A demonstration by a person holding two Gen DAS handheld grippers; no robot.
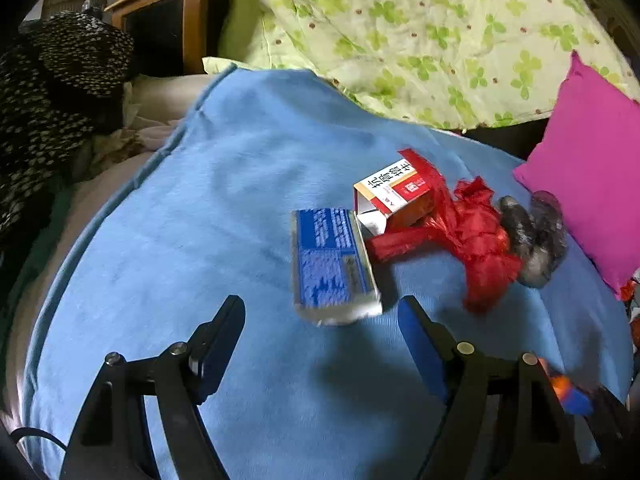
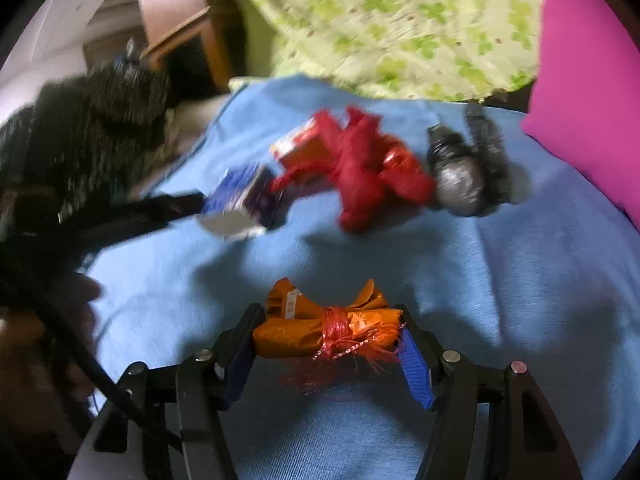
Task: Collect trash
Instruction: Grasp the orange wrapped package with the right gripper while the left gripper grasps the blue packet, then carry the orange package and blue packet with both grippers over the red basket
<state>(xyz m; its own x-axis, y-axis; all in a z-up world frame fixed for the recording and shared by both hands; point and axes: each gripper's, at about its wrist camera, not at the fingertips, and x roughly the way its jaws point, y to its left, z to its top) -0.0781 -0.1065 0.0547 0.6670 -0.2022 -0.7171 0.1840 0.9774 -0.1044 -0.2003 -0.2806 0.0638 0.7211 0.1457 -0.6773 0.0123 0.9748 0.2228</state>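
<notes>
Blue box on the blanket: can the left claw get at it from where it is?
Probably yes. The left claw is open, the blue box lies just ahead of its fingers, with nothing between them.

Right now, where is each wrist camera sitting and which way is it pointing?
Left wrist: rides the left gripper, looking forward and down over the blue blanket at the blue box; both open fingers show.
Right wrist: rides the right gripper, facing the same bed; its fingers grip an orange packet.
Shared: blue box, red bag, magenta pillow.
</notes>
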